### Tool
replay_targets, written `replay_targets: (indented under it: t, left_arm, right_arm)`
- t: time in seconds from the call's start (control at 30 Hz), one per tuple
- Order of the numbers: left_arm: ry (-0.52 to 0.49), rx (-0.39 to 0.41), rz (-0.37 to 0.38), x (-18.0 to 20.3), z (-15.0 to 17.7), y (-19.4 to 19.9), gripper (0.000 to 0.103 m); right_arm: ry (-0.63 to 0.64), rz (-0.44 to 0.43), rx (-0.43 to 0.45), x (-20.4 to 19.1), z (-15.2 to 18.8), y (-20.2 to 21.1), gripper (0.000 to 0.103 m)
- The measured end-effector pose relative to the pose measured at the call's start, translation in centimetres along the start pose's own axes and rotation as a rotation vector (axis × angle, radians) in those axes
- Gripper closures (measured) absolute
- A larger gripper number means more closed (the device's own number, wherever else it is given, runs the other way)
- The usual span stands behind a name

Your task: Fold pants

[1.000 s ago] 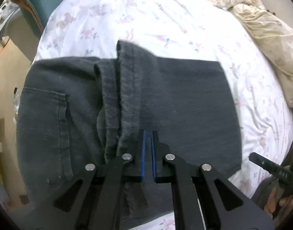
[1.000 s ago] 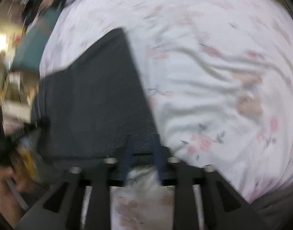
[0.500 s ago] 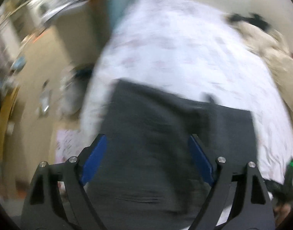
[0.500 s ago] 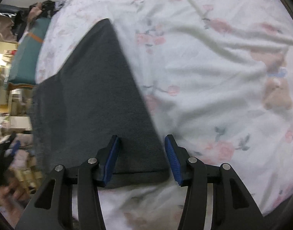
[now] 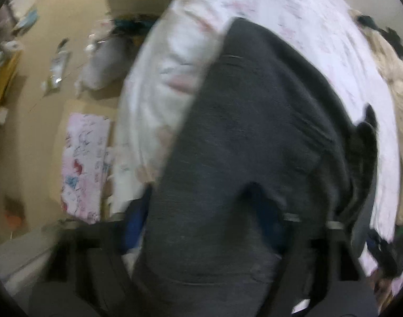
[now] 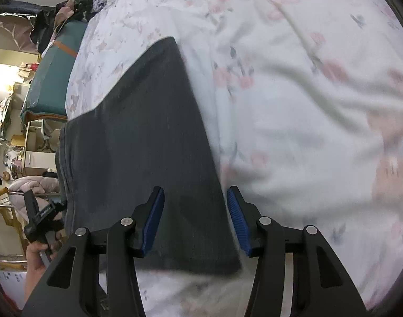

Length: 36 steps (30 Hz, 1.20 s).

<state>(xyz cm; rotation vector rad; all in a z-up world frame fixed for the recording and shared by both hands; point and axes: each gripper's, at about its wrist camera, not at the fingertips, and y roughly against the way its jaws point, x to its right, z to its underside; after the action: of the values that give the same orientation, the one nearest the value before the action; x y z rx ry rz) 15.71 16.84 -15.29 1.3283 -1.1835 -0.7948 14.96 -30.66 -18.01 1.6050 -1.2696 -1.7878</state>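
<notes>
Pants (image 6: 138, 158): dark, folded, flat on flowered bed sheet (image 6: 307, 92).
Left gripper (image 5: 201, 224): jaws just narrowing, straddling the near fabric edge (blurred), pads not yet pressing.
Right gripper (image 6: 194, 219): parted over the corner, holding nothing.
Advice: pinch all layers together, lift both ends evenly.
</notes>
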Motion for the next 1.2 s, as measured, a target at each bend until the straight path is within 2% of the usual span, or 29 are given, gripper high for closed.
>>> replay_targets:
  t: [0.07,0.1,0.13,0.17,0.3,0.33,0.4,0.47,0.5,0.53,0.57,0.6,0.7,0.73,0.77,0.8,0.83,0.9,0.93,1.03,1.13,1.2]
  left_arm:
    - [-0.058,0.015,-0.034,1.2,0.2,0.6,0.062]
    - [-0.069,0.018,-0.046,1.5,0.3,0.8,0.067]
    - [-0.073,0.027,-0.054,1.7,0.3,1.4,0.077]
    - [-0.073,0.035,-0.054,1.8,0.5,1.9,0.082]
    - [-0.180,0.109,-0.122,4.1,1.5,4.3,0.085]
    - [-0.179,0.113,-0.121,4.2,1.6,4.2,0.085]
    - [-0.160,0.101,-0.104,4.0,1.3,3.8,0.084]
    - [-0.131,0.083,-0.121,3.3,0.7,3.1,0.075]
    - [-0.111,0.076,-0.127,3.1,0.6,2.8,0.071]
    - [-0.090,0.067,-0.133,2.8,0.4,2.7,0.060]
    - [-0.068,0.062,-0.132,2.6,0.4,2.7,0.046]
    - [-0.053,0.069,-0.124,2.5,0.4,3.0,0.042]
    - [-0.045,0.137,-0.104,2.7,0.7,5.1,0.038]
    - [-0.053,0.174,-0.099,2.9,0.7,6.3,0.031]
    - [-0.057,0.200,-0.085,3.2,0.9,7.1,0.022]
    - [-0.057,0.230,-0.064,3.4,1.0,8.0,0.018]
    - [-0.057,0.261,-0.026,3.9,1.0,9.1,0.017]
    - [-0.078,0.277,0.101,5.0,0.9,10.8,0.017]
    - [-0.096,0.271,0.175,5.5,0.8,11.5,0.017]
    - [-0.146,0.233,0.331,7.5,0.0,13.5,0.017]
    - [-0.194,0.204,0.412,9.3,-0.9,15.2,0.017]
    - [-0.261,0.137,0.447,10.6,-1.7,15.2,0.016]
  right_arm:
    - [0.014,-0.010,-0.031,-0.1,-0.5,-1.3,0.050]
    - [0.032,-0.006,-0.040,-0.2,-0.5,-1.6,0.051]
    - [0.051,-0.001,-0.040,-0.4,-0.3,-1.6,0.054]
    - [0.070,-0.014,-0.043,-0.8,-0.1,-1.6,0.060]
    - [0.142,-0.051,-0.009,-2.7,0.4,-0.2,0.063]
    - [0.139,-0.067,0.002,-2.8,0.5,0.1,0.063]
    - [0.126,-0.042,-0.008,-2.6,0.4,-0.5,0.060]
    - [0.110,0.023,-0.030,-1.9,0.7,-1.9,0.060]
    - [0.113,0.041,-0.032,-1.7,0.8,-2.1,0.064]
    - [0.121,0.055,-0.022,-1.8,0.8,-2.1,0.068]
    - [0.135,0.057,-0.006,-2.2,0.8,-1.7,0.079]
    - [0.157,0.052,0.013,-2.8,1.0,-1.2,0.086]
    - [0.249,0.015,0.086,-5.3,1.9,1.3,0.090]
    - [0.282,-0.004,0.112,-6.5,2.3,2.3,0.091]
    - [0.332,-0.022,0.140,-8.2,2.8,3.5,0.091]
    - [0.378,-0.037,0.164,-9.7,3.3,4.4,0.091]
    - [0.417,-0.056,0.185,-11.2,3.8,5.2,0.091]
    - [0.488,-0.097,0.206,-14.8,4.8,6.3,0.091]
    - [0.542,-0.121,0.203,-17.2,5.5,6.6,0.091]
    - [0.656,-0.152,0.187,-21.8,7.1,6.1,0.091]
    - [0.752,-0.177,0.134,-26.5,8.9,4.0,0.091]
    - [0.798,-0.177,0.107,-28.9,10.3,1.8,0.091]
